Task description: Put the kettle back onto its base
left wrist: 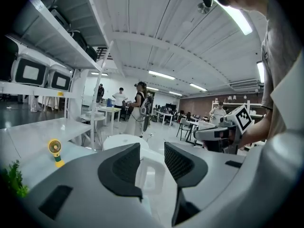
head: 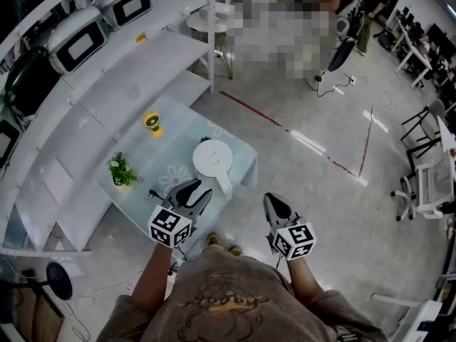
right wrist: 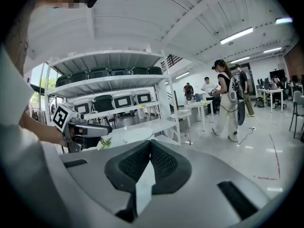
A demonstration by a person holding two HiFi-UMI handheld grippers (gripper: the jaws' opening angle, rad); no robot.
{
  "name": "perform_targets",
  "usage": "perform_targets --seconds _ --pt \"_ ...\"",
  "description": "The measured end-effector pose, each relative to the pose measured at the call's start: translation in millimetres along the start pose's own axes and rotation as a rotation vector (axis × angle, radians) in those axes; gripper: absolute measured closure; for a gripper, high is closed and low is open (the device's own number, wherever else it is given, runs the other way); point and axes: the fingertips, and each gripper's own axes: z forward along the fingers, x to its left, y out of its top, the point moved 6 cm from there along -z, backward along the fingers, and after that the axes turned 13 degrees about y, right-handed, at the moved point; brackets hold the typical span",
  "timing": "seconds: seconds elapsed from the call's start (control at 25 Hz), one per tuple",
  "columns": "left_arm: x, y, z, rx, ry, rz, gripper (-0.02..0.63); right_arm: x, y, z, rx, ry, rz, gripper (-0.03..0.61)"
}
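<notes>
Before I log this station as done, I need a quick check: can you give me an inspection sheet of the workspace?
Surface: pale glass-topped table, no spills seen.
Job's things: white kettle upright on the table, handle toward the person; its base cannot be made out under it.
Clutter: yellow mini fan and small potted plant, both clear of the kettle.
Grippers: left gripper open, jaws apart, touching nothing; right gripper shut, empty.
Cables: floor cable far from the table.
Surroundings: white shelving with cases at the left; red floor line; people and desks farther off.
</notes>
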Motion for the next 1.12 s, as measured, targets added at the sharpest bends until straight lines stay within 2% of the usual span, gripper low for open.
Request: perform_targets --seconds 0.28,0.44,0.6,0.76,0.88,1.12 --pt "5 25 -37 -0.109 0.098 -0.015 0.448 9 25 -1 -0.057 0.009 -0.055 0.577" --pt "6 26 -46 -0.132 0.148 -0.048 0.448 6 27 -8 -0.063 -0.006 -0.068 0.577" --pt "8 18 -45 -0.113 0.18 -0.064 0.451 3 23 -13 -0.061 -0.023 -0.058 0.577" --pt "8 13 -45 -0.114 0.198 -0.074 0.535 3 20 -12 -0.057 -0.019 -0.06 0.577" --pt "7 12 -46 -0.132 0.219 -0.077 0.575 0 15 -13 -0.049 -0.017 -0.055 0.577" --pt "8 11 -46 -0.144 0.234 -0.091 0.592 -2 11 -16 -0.041 -0.014 -0.048 0.577"
